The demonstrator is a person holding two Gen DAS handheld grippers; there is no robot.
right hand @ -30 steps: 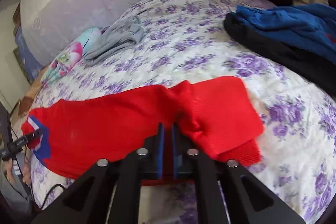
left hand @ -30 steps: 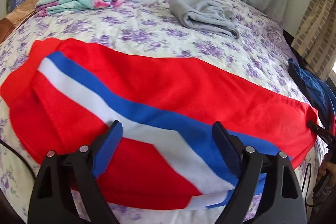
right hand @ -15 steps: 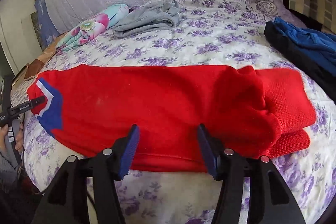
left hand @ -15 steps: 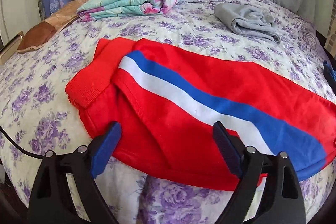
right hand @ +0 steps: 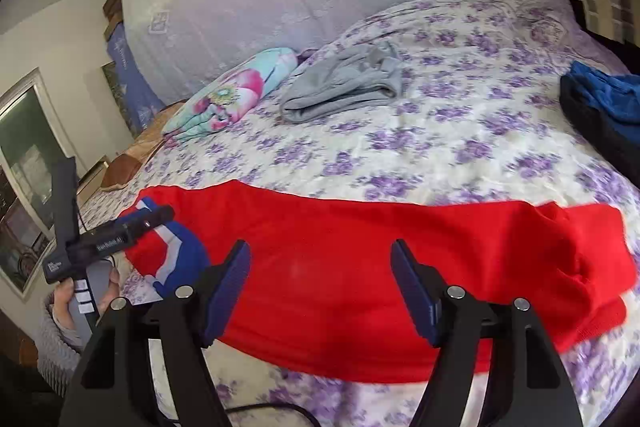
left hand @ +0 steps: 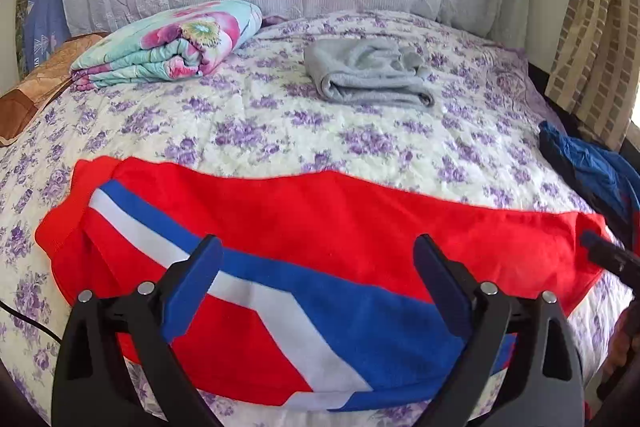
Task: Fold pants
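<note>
Two grippers were in your hands, and both were wide open with nothing pinched in them. The left gripper (left hand: 316, 265) hung over the striped end of the red pants (left hand: 320, 227). Its blue fingers (left hand: 192, 287) had just been opening a bit more, and no cloth was between them. The right gripper (right hand: 320, 275) hung over the plain red part of the pants (right hand: 360, 247). Its fingers (right hand: 416, 291) had just been opening too, and they pressed on nothing.

The pants lay in one long band across the near side of the bed (left hand: 360, 131), which had a cover with purple flowers. A blue and white stripe ran along the left end. At the right end the thick red cuffs were bunched up a little.

Farther back on the bed sat a folded grey cloth (left hand: 368, 79). Near it, to the left, was a rolled flowery blanket (left hand: 168, 47). A blue and black pile of clothes (right hand: 600, 107) lay at the right edge of the bed. In the right wrist view you could see your left hand (right hand: 80, 303) holding the handle of its gripper.
</note>
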